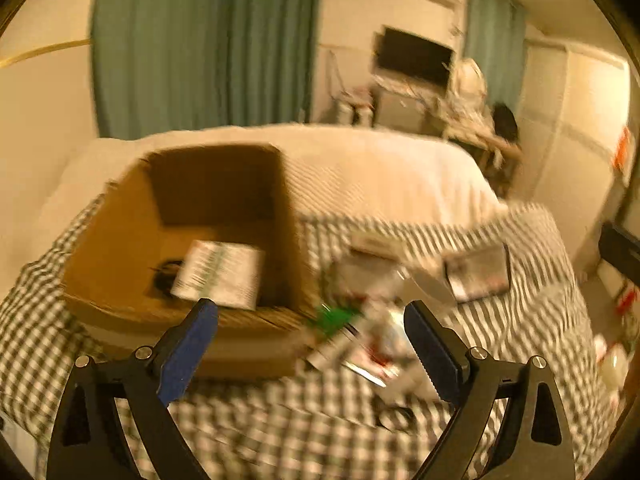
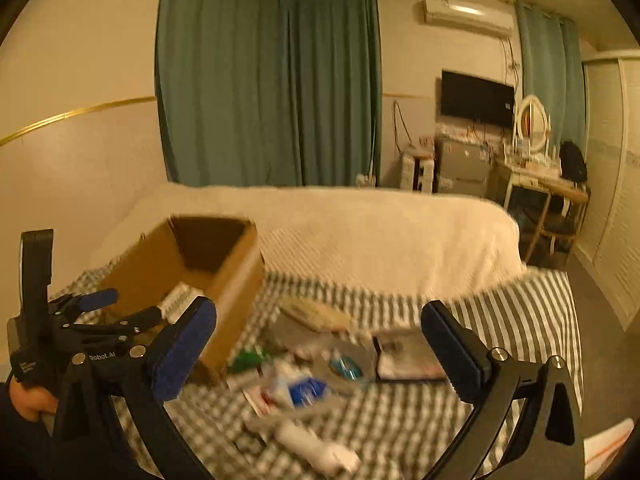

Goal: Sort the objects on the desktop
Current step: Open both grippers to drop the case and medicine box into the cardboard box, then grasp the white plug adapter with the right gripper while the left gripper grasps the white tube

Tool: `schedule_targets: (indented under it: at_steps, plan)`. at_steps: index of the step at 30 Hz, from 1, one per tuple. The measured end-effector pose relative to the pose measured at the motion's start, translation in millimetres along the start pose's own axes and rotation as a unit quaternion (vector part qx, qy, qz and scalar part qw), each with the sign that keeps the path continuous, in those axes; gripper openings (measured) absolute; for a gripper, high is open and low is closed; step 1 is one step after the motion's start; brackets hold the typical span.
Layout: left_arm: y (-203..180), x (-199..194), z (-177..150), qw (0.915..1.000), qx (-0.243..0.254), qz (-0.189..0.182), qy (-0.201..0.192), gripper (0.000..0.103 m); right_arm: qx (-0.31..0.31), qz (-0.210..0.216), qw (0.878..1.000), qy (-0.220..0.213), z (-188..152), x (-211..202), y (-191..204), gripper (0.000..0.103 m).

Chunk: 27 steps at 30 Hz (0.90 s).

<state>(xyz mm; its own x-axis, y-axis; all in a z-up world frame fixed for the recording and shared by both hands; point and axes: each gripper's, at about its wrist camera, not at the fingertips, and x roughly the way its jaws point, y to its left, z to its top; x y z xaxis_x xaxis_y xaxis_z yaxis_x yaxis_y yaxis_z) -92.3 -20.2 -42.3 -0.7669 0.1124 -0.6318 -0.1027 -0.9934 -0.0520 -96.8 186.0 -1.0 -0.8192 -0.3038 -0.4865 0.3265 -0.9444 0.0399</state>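
An open cardboard box (image 1: 120, 248) (image 2: 236, 280) sits on the checked cloth (image 1: 280, 424) and holds a white printed leaflet (image 1: 220, 272) beside a small dark item (image 1: 166, 276). A blurred pile of small objects (image 1: 360, 320) (image 2: 312, 372) lies right of the box: a green item (image 1: 336, 316), a tape roll (image 2: 344, 360), a flat box (image 2: 404, 356), a white tube (image 2: 316, 444). My left gripper (image 1: 310, 324) is open and empty near the box's front corner; it also shows in the right wrist view (image 2: 124, 308). My right gripper (image 2: 320, 328) is open and empty above the pile.
A white blanket (image 2: 380, 232) covers the bed behind the box. A dark flat packet (image 1: 476, 272) lies at the right. Green curtains, a wall television (image 2: 476, 98) and a dressing table (image 2: 540, 176) stand far behind.
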Motion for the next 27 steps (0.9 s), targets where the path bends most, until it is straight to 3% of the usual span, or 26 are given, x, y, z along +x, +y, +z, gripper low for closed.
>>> schedule_targets:
  at_steps: [5,15,22,27]
  plan:
    - [-45.5,28.5,-25.5,0.9988,0.04,0.0,0.029,0.096,0.014,0.02,0.999,0.038,-40.3,6.5,-27.2,0.103]
    - [-47.9,97.4,-77.1,0.9901,0.045,0.036,0.128,0.096,0.029,0.027,0.983,0.178,-115.8,73.6,-37.1,0.103]
    - [-34.7,99.7,-79.1,0.9906,0.017,0.013,0.135,0.096,0.031,0.036,0.972,0.232,-131.9,104.3,-31.2,0.102]
    - [-33.5,103.2,-80.9,0.9897,0.015,0.0,0.142,0.096,0.022,0.047,0.961,0.273,-142.0,121.7,-22.3,0.096]
